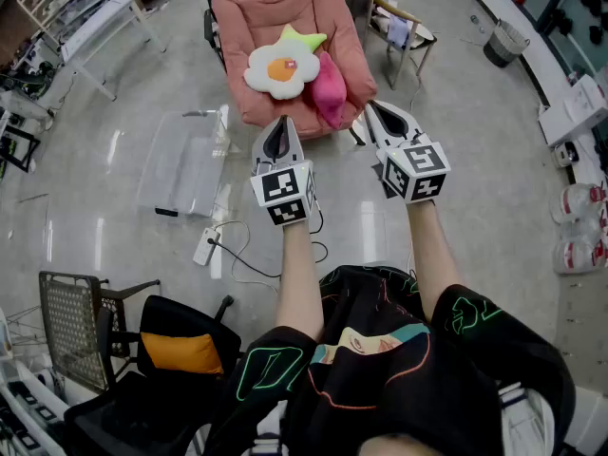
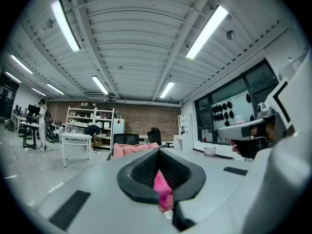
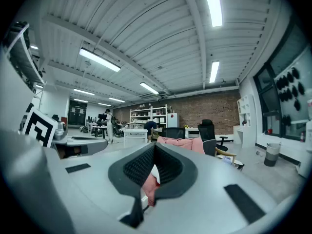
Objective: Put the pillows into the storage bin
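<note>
A fried-egg pillow [image 1: 282, 65], a pink pillow [image 1: 330, 88] and a yellow-green star pillow [image 1: 302, 38] lie on a pink padded chair [image 1: 285, 3] straight ahead. The clear storage bin [image 1: 185, 164] stands on the floor to the left of that chair. My left gripper [image 1: 282, 122] and right gripper [image 1: 372, 107] are held level side by side, short of the chair, both shut and holding nothing. In the left gripper view the shut left gripper [image 2: 158, 152] points at the pink chair [image 2: 134, 149]. The right gripper [image 3: 155, 147] faces the same chair [image 3: 183, 143].
A power strip [image 1: 207, 245] with its cable lies on the floor near my feet. A black office chair with an orange cushion [image 1: 176, 350] stands at the lower left. A wooden chair [image 1: 404, 31] is right of the pink one, with a trash bin [image 1: 503, 41] beyond.
</note>
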Motion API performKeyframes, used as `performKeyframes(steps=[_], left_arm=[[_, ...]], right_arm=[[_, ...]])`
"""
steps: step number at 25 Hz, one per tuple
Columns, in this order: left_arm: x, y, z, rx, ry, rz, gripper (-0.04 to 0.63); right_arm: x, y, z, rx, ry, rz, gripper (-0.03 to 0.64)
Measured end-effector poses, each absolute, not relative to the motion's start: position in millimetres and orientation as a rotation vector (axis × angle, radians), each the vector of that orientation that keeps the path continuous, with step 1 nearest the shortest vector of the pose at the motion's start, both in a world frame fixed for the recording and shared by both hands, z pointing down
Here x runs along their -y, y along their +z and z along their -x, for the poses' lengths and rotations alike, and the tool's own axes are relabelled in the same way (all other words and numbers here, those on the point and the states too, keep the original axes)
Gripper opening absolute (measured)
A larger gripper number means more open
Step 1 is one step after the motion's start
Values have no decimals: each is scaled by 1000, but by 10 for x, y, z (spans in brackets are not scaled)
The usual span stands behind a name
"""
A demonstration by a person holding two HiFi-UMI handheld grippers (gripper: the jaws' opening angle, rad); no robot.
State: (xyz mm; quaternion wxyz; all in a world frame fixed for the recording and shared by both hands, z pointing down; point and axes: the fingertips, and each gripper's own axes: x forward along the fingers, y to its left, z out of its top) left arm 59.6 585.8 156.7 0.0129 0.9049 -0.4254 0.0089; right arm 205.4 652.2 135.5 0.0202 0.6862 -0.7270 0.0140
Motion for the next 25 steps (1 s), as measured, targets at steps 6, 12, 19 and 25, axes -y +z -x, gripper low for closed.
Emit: performKeyframes(steps=[6,12,19,25], left_arm=[[-5672,1647,-516,1341,85,-2796,-5],[-5393,1772,-494,1354,115,-2770,-5],[-4715,1939,-600,1389,151,-2747,-5],[-3888,2222,-892,1376,241,-2702,-5]], right_arm=[[-6355,1396,-2059,2225,78,-2159,0],[-6079,1503,-2224,2229,129,-2180,0],[-5350,1688,-2457,2277,187,-2166,0],[-4428,1938,-2725,2306,285,-2136,0]])
